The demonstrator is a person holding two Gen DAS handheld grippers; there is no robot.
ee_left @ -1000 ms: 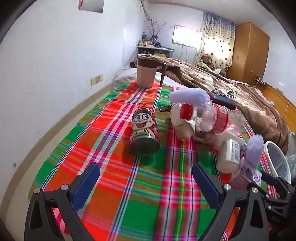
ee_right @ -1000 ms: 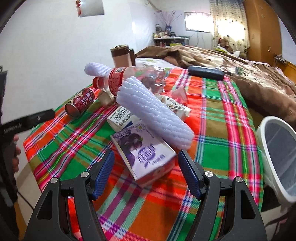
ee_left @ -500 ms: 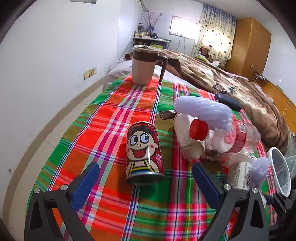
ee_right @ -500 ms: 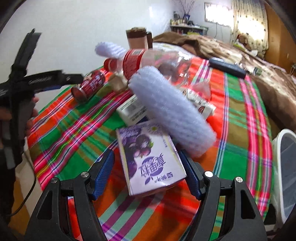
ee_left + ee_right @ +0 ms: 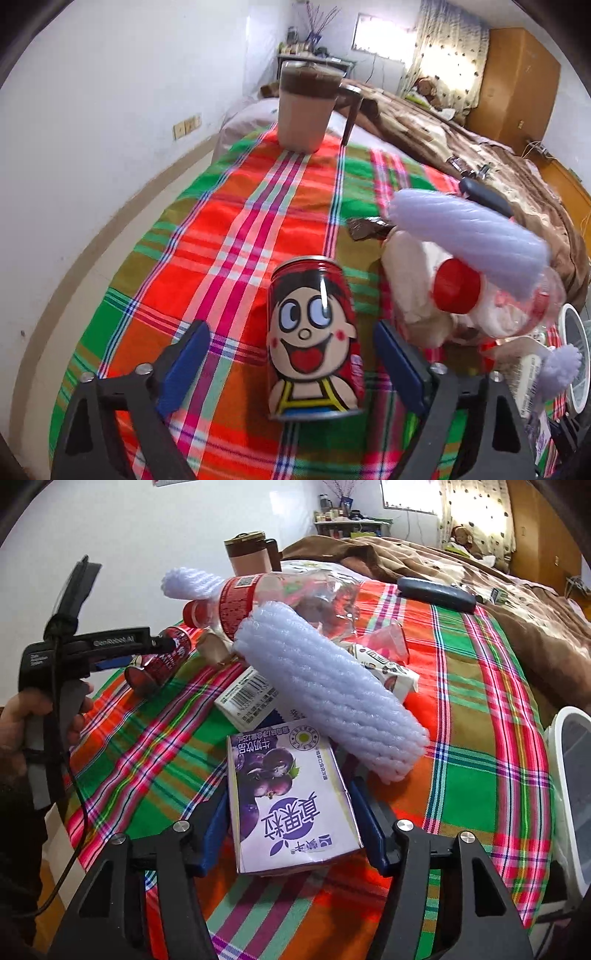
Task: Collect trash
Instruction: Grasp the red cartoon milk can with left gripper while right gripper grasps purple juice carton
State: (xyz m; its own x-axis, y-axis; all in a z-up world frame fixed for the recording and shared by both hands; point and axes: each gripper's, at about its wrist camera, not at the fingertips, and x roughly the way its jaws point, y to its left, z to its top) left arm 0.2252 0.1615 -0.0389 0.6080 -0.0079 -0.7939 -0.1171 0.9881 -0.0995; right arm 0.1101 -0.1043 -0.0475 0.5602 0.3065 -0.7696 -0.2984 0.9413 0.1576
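Observation:
A red drink can (image 5: 314, 339) with a cartoon face lies on the plaid cloth. My left gripper (image 5: 293, 363) straddles it with its jaws closing, and a gap still shows on each side of the can. A purple milk carton (image 5: 291, 805) lies flat between the fingers of my right gripper (image 5: 293, 834). Those jaws are closing too, the blue pads close beside the carton's long sides. A white foam sleeve (image 5: 325, 686) rests against the carton's far end. In the right wrist view, a hand holds the left gripper over the can (image 5: 162, 661).
A heap holds a crushed clear bottle (image 5: 280, 590) with a red cap (image 5: 456, 290), a barcode carton (image 5: 247, 701) and a second foam sleeve (image 5: 469, 236). A brown mug (image 5: 306, 110) stands at the far end, a dark remote (image 5: 436, 590) beyond. A white bin (image 5: 569, 775) sits off the right edge.
My left gripper has advanced until the can lies between its fingers, which have narrowed. The right fingers have drawn in beside the purple carton, which sits deeper between them.

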